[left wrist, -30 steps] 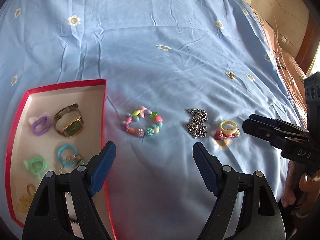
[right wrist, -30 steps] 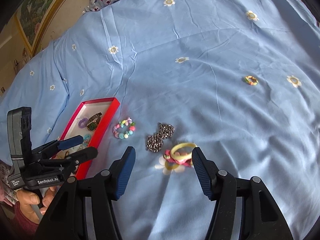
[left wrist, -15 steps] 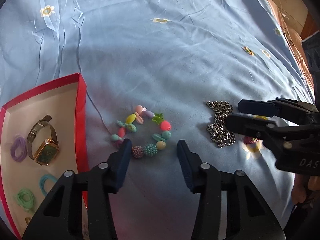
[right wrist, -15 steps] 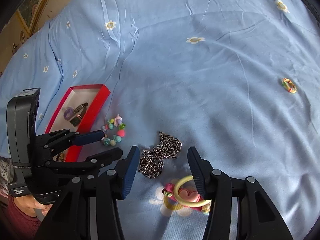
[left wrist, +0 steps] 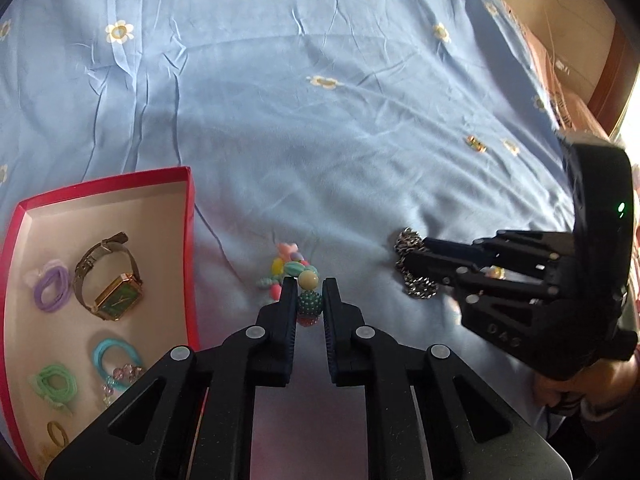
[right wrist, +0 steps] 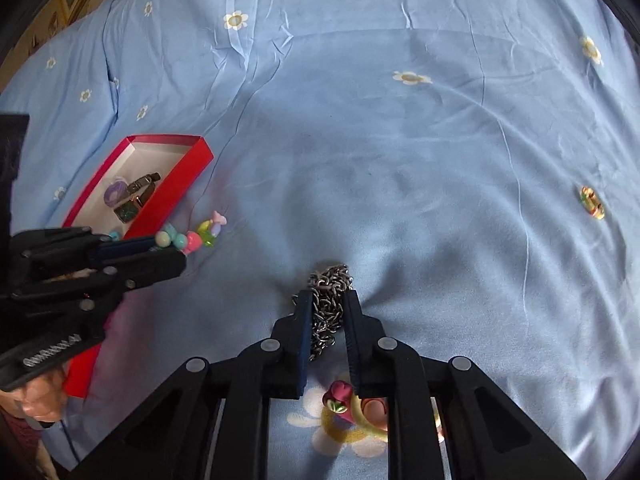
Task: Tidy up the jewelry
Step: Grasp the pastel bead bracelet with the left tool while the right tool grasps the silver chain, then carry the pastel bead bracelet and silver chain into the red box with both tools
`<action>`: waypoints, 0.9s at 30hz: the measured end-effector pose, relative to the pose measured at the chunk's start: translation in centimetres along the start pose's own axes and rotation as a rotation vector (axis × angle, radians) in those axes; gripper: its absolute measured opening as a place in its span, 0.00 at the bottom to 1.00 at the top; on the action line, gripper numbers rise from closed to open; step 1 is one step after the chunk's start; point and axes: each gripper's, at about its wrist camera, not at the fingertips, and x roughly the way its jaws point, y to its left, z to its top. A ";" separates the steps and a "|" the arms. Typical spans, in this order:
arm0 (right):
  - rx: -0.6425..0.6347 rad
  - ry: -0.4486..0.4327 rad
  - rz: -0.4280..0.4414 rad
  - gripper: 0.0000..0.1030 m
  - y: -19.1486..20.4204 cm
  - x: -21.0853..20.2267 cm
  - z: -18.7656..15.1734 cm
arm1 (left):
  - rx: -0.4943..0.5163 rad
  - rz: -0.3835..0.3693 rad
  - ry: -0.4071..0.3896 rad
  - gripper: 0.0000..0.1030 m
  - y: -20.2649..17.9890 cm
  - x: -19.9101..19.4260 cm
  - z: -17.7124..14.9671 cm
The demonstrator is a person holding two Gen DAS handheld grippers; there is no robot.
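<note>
Left tongs (left wrist: 307,286) closing on the bead bracelet (left wrist: 294,274), a teal studded bead squeezed right between the pads, the other beads bunched just beyond the tips on the blue flowered bedsheet (left wrist: 320,120). Over on the right, the right tongs (left wrist: 416,254) reach in sideways, their jaws closing with the silver chain (left wrist: 412,268) at the tips. Far left sits the red box (left wrist: 191,240), open, with a gold watch (left wrist: 110,280), a purple hair tie (left wrist: 52,292), a teal one (left wrist: 114,358) and a green one (left wrist: 54,386) lying inside. A small charm (left wrist: 476,143) lies well apart, up right on the sheet.
</note>
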 end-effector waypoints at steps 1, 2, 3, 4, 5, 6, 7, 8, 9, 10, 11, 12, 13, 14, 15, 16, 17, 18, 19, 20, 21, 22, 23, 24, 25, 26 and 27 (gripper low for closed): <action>-0.008 -0.009 -0.009 0.12 0.3 -0.2 0.0 | -0.007 -0.009 -0.007 0.10 0.1 -0.4 0.0; -0.005 -0.016 -0.004 0.12 0.5 -0.4 0.0 | -0.014 -0.020 -0.014 0.10 0.2 -0.8 0.0; 0.005 -0.027 0.005 0.12 0.6 -0.8 0.0 | -0.019 -0.028 -0.024 0.10 0.2 -1.4 -0.1; 0.012 -0.037 0.012 0.12 0.6 -1.1 -0.1 | -0.021 -0.027 -0.036 0.10 0.2 -2.1 -0.2; 0.021 -0.054 0.018 0.10 0.6 -1.8 -0.1 | -0.024 -0.030 -0.046 0.10 0.1 -2.6 -0.3; 0.028 -0.070 0.025 0.10 0.7 -2.4 0.0 | -0.028 -0.033 -0.054 0.10 0.2 -3.1 -0.3; 0.034 -0.083 0.030 0.10 0.8 -2.9 0.1 | -0.032 -0.037 -0.062 0.10 0.2 -3.6 -0.4; 0.043 -0.099 0.037 0.10 0.9 -3.5 0.2 | -0.039 -0.041 -0.073 0.10 0.3 -4.3 -0.5; 0.050 -0.119 0.047 0.10 1.0 -4.3 0.3 | -0.043 -0.043 -0.080 0.10 0.3 -4.7 -0.6; 0.054 -0.131 0.054 0.10 1.1 -4.8 0.5 | -0.047 -0.043 -0.087 0.10 0.4 -5.2 -0.7; 0.059 -0.145 0.067 0.10 1.3 -5.5 0.6 | -0.051 -0.041 -0.095 0.10 0.4 -5.7 -0.9; 0.062 -0.155 0.073 0.10 1.5 -6.0 0.6 | -0.057 -0.043 -0.103 0.10 0.5 -6.2 -1.0; 0.065 -0.165 0.082 0.10 1.7 -6.4 0.7 | -0.063 -0.045 -0.110 0.10 0.6 -6.7 -1.2; 0.069 -0.175 0.096 0.10 1.9 -7.0 0.8 | -0.070 -0.045 -0.117 0.10 0.8 -7.2 -1.4; 0.072 -0.183 0.105 0.10 2.2 -7.4 0.9 | -0.074 -0.044 -0.123 0.10 0.9 -7.7 -1.6; 0.072 -0.191 0.114 0.10 2.4 -7.7 1.0 | -0.079 -0.043 -0.130 0.10 1.1 -8.3 -1.9; 0.071 -0.202 0.125 0.10 2.8 -8.2 1.0 | -0.083 -0.042 -0.134 0.10 1.2 -8.7 -2.1; 0.070 -0.210 0.131 0.10 3.0 -8.6 1.0 | -0.087 -0.040 -0.139 0.10 1.4 -9.1 -2.3; 0.070 -0.218 0.140 0.10 3.2 -8.9 1.0 | -0.091 -0.038 -0.142 0.10 1.6 -9.4 -2.5; 0.073 -0.225 0.155 0.10 3.6 -9.3 1.1 | -0.098 -0.034 -0.148 0.10 2.0 -9.9 -2.7; 0.076 -0.229 0.169 0.10 3.8 -9.6 1.1 | -0.104 -0.031 -0.152 0.10 2.2 -10.3 -3.0; 0.079 -0.232 0.178 0.10 4.0 -9.8 1.1 | -0.110 -0.027 -0.157 0.10 2.5 -10.7 -3.3; 0.080 -0.235 0.188 0.10 4.4 -9.9 1.1 | -0.118 -0.020 -0.163 0.10 2.9 -11.1 -3.6; 0.079 -0.237 0.193 0.10 4.7 -10.1 1.1 | -0.124 -0.016 -0.166 0.10 3.2 -11.4 -3.8; 0.077 -0.238 0.196 0.10 5.0 -10.1 1.0 | -0.135 -0.010 -0.170 0.10 3.7 -11.8 -4.1; 0.074 -0.239 0.201 0.10 5.4 -10.2 1.0 | -0.144 -0.003 -0.173 0.10 4.1 -12.1 -4.3; 0.072 -0.238 0.209 0.10 5.7 -10.3 1.0 | -0.152 0.002 -0.175 0.10 4.4 -12.3 -4.5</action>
